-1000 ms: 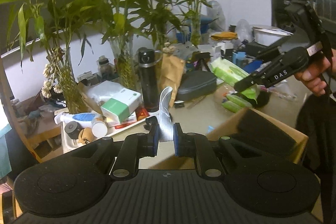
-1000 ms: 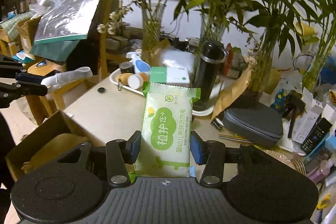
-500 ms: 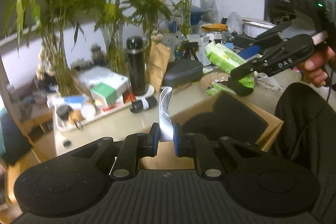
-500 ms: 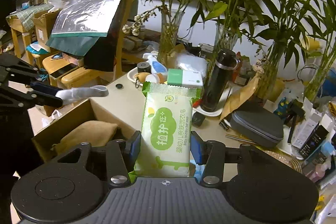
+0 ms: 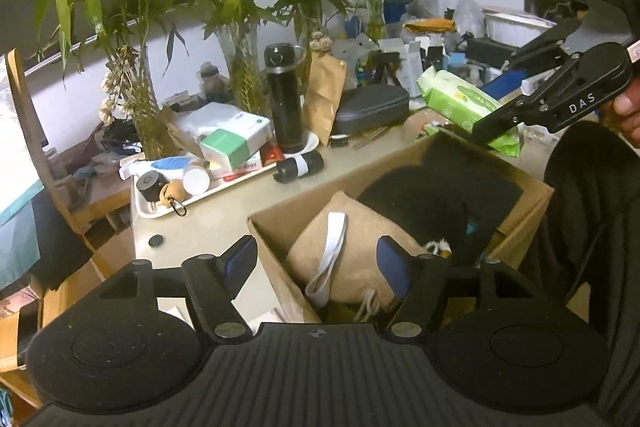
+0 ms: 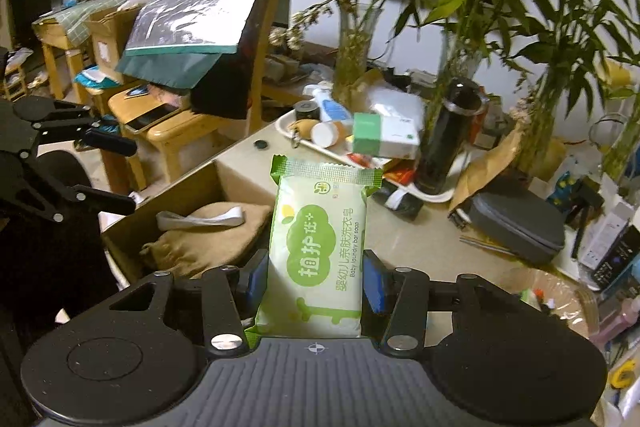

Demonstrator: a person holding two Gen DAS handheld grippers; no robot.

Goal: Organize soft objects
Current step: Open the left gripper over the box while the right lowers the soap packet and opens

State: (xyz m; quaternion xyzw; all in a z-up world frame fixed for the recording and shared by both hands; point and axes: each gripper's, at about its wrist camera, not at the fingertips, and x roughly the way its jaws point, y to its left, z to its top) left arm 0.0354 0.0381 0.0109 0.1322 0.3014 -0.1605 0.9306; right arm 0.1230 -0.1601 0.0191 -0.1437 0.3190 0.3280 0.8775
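Between the right gripper's [image 6: 316,277] blue pads stands the green soap pack [image 6: 318,247], upright and pinched on both sides, its crimped top edge above the fingers; from the left wrist view the same pack [image 5: 464,103] hangs in the air past the far edge of the cardboard box [image 5: 520,211]. Inside that box a tan cloth bag [image 5: 352,251] lies against a black soft item [image 5: 436,195], and a white strap [image 5: 330,255] rests loose across the bag, touching neither gripper. Over the near part of the box hangs the left gripper [image 5: 316,263], its jaws spread wide with nothing between them, one finger outside the box's left wall and the other above the bag. Beyond the box the tabletop [image 5: 208,227] carries a white tray [image 5: 160,213] of small bottles, with a green-and-white carton [image 5: 232,143] on top of the pile. A black flask [image 5: 286,99] stands upright behind it, a brown paper bag [image 5: 324,95] just to its right, then a grey zip case [image 5: 372,107]. Glass vases of bamboo [image 5: 240,27] line the back wall, and a wooden chair [image 6: 264,47] draped with a silver sheet stands off the table's left end in the right wrist view
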